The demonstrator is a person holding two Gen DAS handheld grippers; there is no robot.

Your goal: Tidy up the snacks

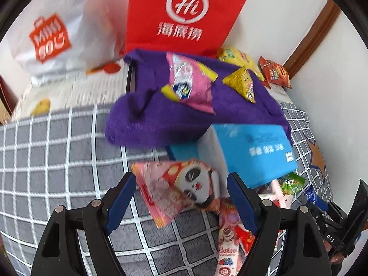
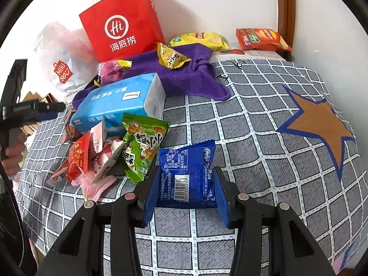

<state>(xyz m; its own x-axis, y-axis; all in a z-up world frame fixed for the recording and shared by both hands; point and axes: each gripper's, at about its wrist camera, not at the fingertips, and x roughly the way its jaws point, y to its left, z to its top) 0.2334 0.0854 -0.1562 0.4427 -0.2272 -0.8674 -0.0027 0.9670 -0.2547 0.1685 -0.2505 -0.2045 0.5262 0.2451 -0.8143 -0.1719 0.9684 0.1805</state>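
A grey checked bedcover [image 2: 264, 119] with a brown star [image 2: 322, 124] fills the foreground. Behind it stands a white wall [image 2: 218, 4], with brown wooden trim [image 2: 286, 7] at its right.

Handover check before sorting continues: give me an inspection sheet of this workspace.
Surface: grey checked cover with a brown star.
Job's things: blue packet; green packet; panda packet; loose pile of small pink and red packets.
Clutter: tissue pack, purple cloth, red bag, white bag.
Grippers: right gripper shut on blue packet; left gripper open above panda packet.
Cables: nothing seen.
Surroundings: white wall, wooden trim.
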